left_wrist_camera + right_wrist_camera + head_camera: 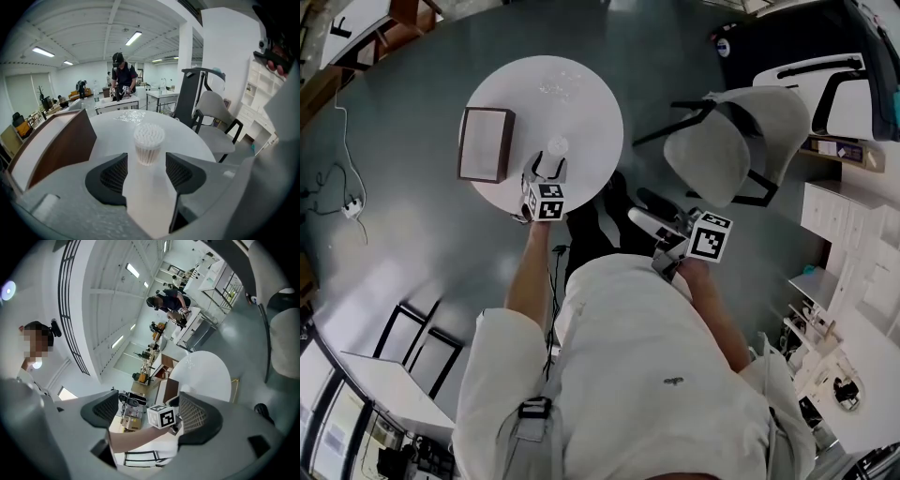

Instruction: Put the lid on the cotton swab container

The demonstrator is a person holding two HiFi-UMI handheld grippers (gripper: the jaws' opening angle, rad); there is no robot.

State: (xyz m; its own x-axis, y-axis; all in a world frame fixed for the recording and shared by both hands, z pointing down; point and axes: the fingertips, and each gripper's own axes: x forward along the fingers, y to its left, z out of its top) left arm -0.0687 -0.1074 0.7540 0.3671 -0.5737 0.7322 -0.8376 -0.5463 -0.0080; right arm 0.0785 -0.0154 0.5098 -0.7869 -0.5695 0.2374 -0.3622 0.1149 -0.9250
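Left gripper view: uncovered cotton swab container [149, 143] stands between parted jaws.

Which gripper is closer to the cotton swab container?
The left gripper: its open jaws face the cotton swab container on the table; the right gripper is off the table.

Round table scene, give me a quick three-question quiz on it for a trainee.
1. True or false: the swab container has its lid on.
2. Which hand-held gripper reaches over the table? A left, B right, C both.
3. Fill in: the other thing standing on the table, apart from the container, is a brown ____.

Key
1. False: the swab tips show bare at the top.
2. A: the left hand-held gripper, jaws apart, with the container just ahead.
3. box
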